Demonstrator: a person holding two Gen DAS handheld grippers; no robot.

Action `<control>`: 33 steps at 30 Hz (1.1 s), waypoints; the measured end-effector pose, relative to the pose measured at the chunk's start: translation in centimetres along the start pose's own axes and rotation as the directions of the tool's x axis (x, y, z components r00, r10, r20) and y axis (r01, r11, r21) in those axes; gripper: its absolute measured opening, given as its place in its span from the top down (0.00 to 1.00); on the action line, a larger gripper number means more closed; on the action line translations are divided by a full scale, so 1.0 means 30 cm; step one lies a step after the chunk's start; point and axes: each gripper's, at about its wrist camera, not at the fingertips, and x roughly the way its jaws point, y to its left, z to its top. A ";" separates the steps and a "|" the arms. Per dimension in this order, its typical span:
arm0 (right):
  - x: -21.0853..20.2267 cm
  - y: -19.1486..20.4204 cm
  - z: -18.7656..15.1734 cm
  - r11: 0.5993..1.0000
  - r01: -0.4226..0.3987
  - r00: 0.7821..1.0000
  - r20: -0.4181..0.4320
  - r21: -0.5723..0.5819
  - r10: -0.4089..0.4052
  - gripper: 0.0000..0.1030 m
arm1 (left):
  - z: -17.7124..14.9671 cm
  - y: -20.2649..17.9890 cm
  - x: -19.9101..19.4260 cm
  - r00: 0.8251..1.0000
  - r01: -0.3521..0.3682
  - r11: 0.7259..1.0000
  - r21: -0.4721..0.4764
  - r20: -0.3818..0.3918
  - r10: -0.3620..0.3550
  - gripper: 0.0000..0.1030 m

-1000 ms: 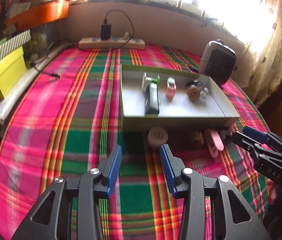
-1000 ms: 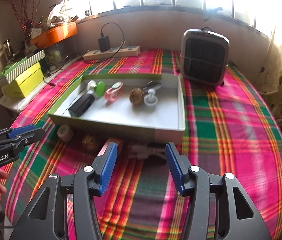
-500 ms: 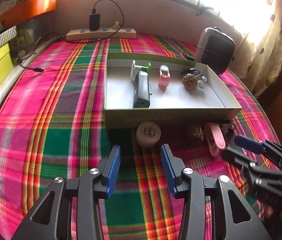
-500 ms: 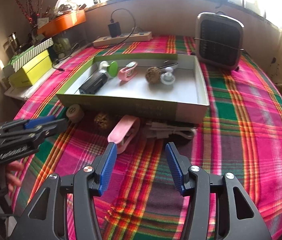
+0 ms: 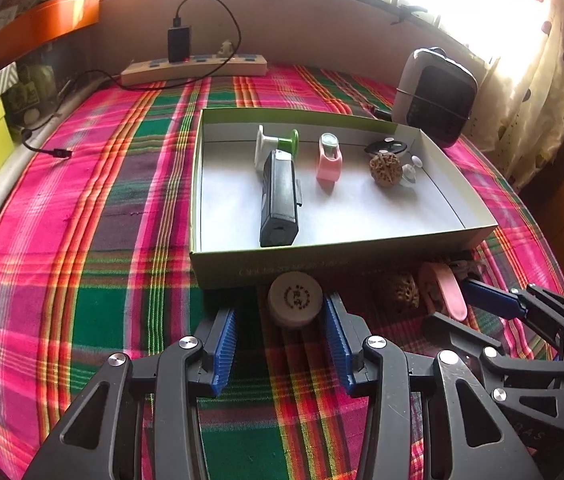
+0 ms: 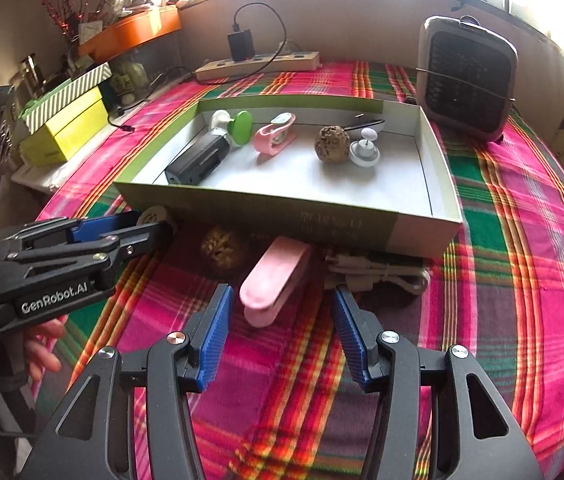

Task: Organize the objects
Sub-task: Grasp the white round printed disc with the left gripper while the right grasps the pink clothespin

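Pink clip (image 6: 276,286): lay just ahead between the right tongs (image 6: 278,334), long axis slanting away rightward.
Right tongs: gaped, empty.
Left tongs (image 5: 282,346): gaped, empty, straddling the round cap (image 5: 295,298).

Counts: two pink plastic clips (image 6: 274,136) (image 6: 272,286); two brown wrinkled walnuts (image 6: 331,144) (image 6: 224,250); one black rectangular block (image 6: 198,160); one round white tape roll (image 5: 295,300); one shallow green-walled cardboard box (image 6: 266,216).

Ahead of the left gripper (image 5: 280,344) a round puck (image 5: 295,298) lies against the tray (image 5: 341,266), a walnut (image 5: 399,290) and clip (image 5: 443,290) to its right.
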 end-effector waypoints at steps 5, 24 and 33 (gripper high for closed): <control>0.015 -0.003 0.019 1.000 0.006 1.000 0.005 0.000 -0.006 0.50 | 0.005 0.001 0.005 1.000 -0.001 1.000 0.006 0.005 0.001 0.62; 0.012 -0.001 0.014 0.999 0.030 1.000 0.005 -0.023 -0.030 0.67 | 0.007 -0.012 0.009 0.999 -0.030 0.999 0.012 0.013 0.030 0.62; 0.024 0.008 0.025 0.999 0.039 0.999 0.005 -0.027 -0.039 0.77 | 0.005 -0.019 0.012 0.998 -0.058 0.998 0.002 0.019 0.057 0.62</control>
